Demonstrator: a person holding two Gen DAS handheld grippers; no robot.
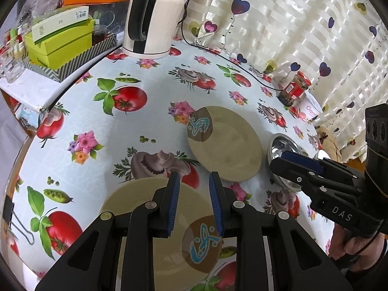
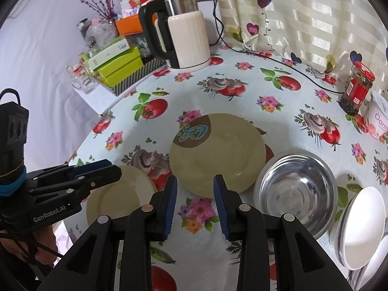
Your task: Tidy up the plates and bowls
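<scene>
The worktop (image 2: 218,92) carries a cloth printed with tomatoes, mushrooms and flowers. Two beige plates lie flat on it, each with a brown patch bearing a blue motif.

The near plate (image 1: 135,208) lies at the left, directly below the left gripper (image 1: 194,203). The jaws of this gripper stand partly open, a clear gap between the blue pads, and nothing is between them. From this view it cannot be told whether the pads touch the plate.

The far plate (image 2: 218,152) lies at the middle of the worktop, apart from the near plate. A steel bowl (image 2: 295,191) sits just beside its right edge. To the right of the steel bowl, white bowls (image 2: 363,225) rest tilted at the edge of the right wrist view.

The right gripper (image 2: 195,206) hovers over the cloth, in front of the far plate and to the left of the steel bowl. Its jaws also stand partly open and hold nothing.

At the back of the worktop stands a white kettle (image 2: 186,31) with a black handle. A red-lidded jar (image 2: 356,89) and a white tub (image 2: 379,116) stand at the right, near the curtain (image 2: 315,12). Green boxes (image 2: 114,65) sit at the rear left.
</scene>
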